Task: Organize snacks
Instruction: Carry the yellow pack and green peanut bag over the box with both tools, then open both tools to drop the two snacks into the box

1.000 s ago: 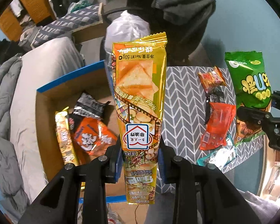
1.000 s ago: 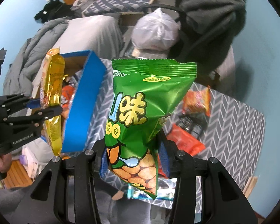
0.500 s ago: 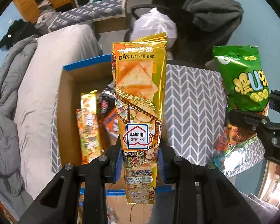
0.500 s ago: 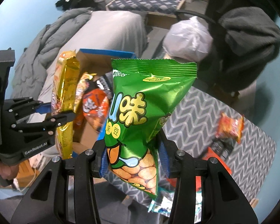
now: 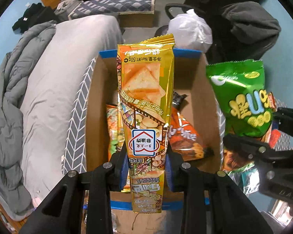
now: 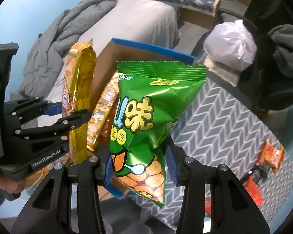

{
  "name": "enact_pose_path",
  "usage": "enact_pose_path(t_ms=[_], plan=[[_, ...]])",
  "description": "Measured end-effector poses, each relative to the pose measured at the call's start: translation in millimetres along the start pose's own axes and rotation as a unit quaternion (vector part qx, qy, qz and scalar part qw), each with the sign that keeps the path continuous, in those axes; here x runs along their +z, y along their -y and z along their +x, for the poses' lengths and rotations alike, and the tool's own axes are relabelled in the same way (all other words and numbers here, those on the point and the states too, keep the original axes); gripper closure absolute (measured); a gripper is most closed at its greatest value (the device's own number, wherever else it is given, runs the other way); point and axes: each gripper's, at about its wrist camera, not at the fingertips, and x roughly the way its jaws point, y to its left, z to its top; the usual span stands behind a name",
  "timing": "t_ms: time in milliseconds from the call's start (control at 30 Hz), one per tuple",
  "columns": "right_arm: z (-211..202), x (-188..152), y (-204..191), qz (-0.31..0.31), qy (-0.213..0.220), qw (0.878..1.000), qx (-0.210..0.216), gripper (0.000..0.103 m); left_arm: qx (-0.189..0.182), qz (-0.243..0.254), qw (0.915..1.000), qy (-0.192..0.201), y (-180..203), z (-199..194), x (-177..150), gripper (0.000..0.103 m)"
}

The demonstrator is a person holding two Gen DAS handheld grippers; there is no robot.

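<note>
Gold cracker pack [image 5: 145, 105] | clamped in left gripper [image 5: 146, 165], above cardboard box [image 5: 207, 101] | green pea bag [image 6: 154, 120] pinched by right gripper [image 6: 140, 169], 3 o'clock | risk: bags colliding at the box mouth

My table's grey chevron cloth [image 6: 224, 120] carries the cardboard box [image 5: 209, 101] and small red snack packets [image 6: 271, 154].
</note>
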Motion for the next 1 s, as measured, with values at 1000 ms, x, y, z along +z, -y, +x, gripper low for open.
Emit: enact_pose_path(t_ms=[1000], plan=[[25,25,-1,0.047,-0.007,0.999,-0.009,0.038,-0.005,-0.029,0.9996,-0.002,-33,10,12,0.057]])
